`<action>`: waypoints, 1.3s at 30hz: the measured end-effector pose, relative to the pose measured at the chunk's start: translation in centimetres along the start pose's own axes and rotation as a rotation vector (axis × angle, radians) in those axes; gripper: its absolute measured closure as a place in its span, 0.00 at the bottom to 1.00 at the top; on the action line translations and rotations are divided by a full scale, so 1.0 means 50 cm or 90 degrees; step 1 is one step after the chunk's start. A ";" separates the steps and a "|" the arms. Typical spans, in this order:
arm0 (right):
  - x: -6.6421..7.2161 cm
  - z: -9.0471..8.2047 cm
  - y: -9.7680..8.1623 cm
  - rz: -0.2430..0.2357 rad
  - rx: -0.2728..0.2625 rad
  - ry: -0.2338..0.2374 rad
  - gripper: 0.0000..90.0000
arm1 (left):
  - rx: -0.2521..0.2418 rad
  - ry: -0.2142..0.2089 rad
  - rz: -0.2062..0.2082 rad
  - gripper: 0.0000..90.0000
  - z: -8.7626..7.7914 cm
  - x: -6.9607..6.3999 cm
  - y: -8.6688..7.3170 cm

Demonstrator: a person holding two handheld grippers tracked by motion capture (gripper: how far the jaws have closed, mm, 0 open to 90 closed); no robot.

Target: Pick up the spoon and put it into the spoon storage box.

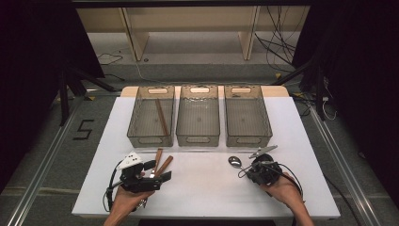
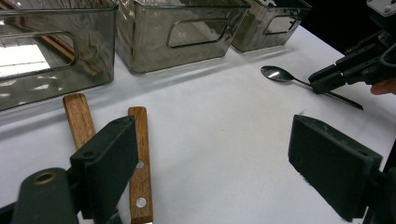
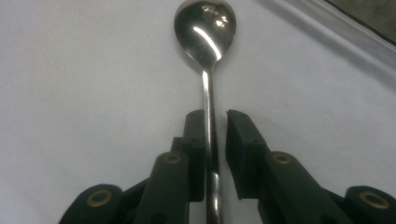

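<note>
A steel spoon [image 3: 205,21] lies on the white table [image 1: 207,188] at the right, bowl pointing away. My right gripper [image 3: 215,126] straddles its handle: the left pad touches it and a narrow gap shows at the right pad. The same spoon [image 1: 234,161] lies just left of the right gripper [image 1: 246,170]. Two wooden-handled utensils [image 2: 140,158] lie side by side at the front left. My left gripper [image 2: 219,168] stands wide open beside them, its left jaw over their handles, with nothing between the jaws. It is the left gripper [image 1: 157,170] held low over the table.
Three clear grey bins [image 1: 198,139] stand in a row at the table's far half. The left bin [image 1: 136,117] holds a long brown wooden piece [image 1: 161,117]. Cables trail from both grippers. Dark curtains and stands flank the table.
</note>
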State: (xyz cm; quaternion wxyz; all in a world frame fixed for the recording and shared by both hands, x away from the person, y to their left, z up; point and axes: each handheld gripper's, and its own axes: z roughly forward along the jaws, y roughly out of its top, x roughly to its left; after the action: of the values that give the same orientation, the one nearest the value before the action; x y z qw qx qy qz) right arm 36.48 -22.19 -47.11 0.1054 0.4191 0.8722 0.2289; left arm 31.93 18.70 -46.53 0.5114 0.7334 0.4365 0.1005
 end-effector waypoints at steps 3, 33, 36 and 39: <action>0.007 0.000 0.001 -0.010 0.002 -0.004 0.93 | -0.006 0.001 0.001 0.18 -0.002 0.000 0.001; 0.021 -0.012 0.007 -0.025 -0.038 0.004 0.95 | -0.003 0.007 0.001 0.18 -0.001 0.001 0.000; 0.021 -0.015 0.008 -0.027 -0.052 0.007 0.95 | -0.003 0.007 0.001 0.18 -0.001 0.001 0.000; 0.021 -0.019 0.009 -0.027 -0.056 0.009 0.95 | -0.002 0.007 0.001 0.18 -0.001 0.001 0.000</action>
State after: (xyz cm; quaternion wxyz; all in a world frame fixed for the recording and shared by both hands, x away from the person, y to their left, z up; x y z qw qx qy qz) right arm 35.77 -21.39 -46.06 0.1223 0.3937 0.8708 0.2679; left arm 31.93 18.78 -46.54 0.5102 0.7324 0.4383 0.1059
